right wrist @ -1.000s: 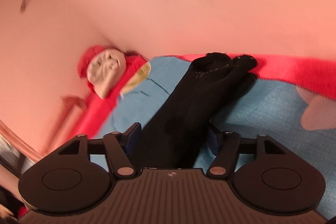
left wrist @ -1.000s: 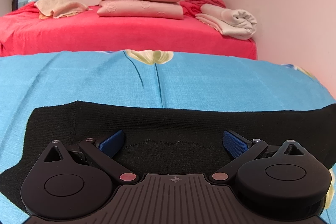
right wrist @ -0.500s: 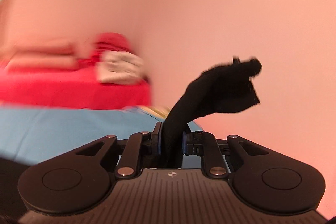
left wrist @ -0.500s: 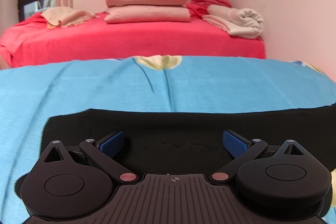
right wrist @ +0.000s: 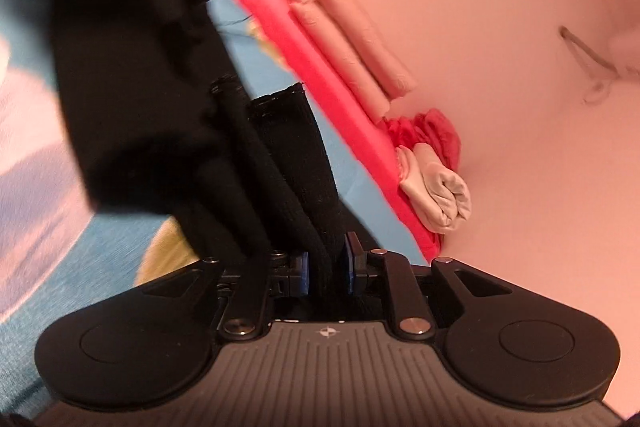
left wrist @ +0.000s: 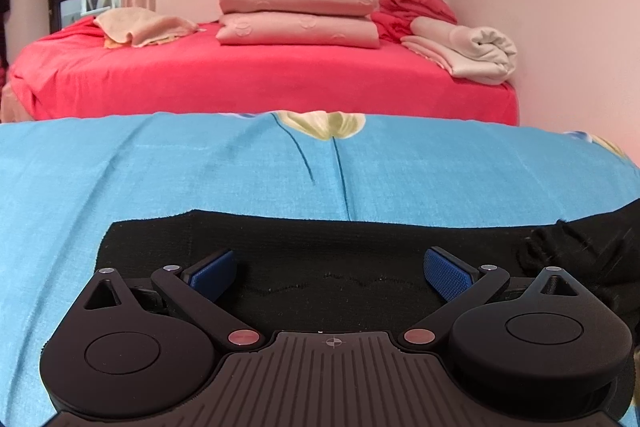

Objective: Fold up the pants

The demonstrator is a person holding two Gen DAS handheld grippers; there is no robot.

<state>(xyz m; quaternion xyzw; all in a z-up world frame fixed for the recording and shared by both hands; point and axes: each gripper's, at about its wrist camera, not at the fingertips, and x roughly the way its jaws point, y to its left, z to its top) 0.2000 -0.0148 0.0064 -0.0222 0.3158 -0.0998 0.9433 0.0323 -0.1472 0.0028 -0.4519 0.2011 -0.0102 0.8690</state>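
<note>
Black pants lie flat across the blue floral sheet in the left wrist view. My left gripper is open, low over the pants, with its blue pads apart above the cloth. In the right wrist view my right gripper is shut on a bunched end of the black pants, which hang stretched away from the jaws over the bed. More black cloth fills the upper left of that view, blurred.
Behind the blue sheet is a red bed with two stacked pink pillows, a beige towel, red cloth and a rolled white blanket. A pink wall runs along the right.
My right gripper has shut on the pants end, lifted it and swung it round over the bed. My left gripper stayed open over the pants and shifted slightly.
</note>
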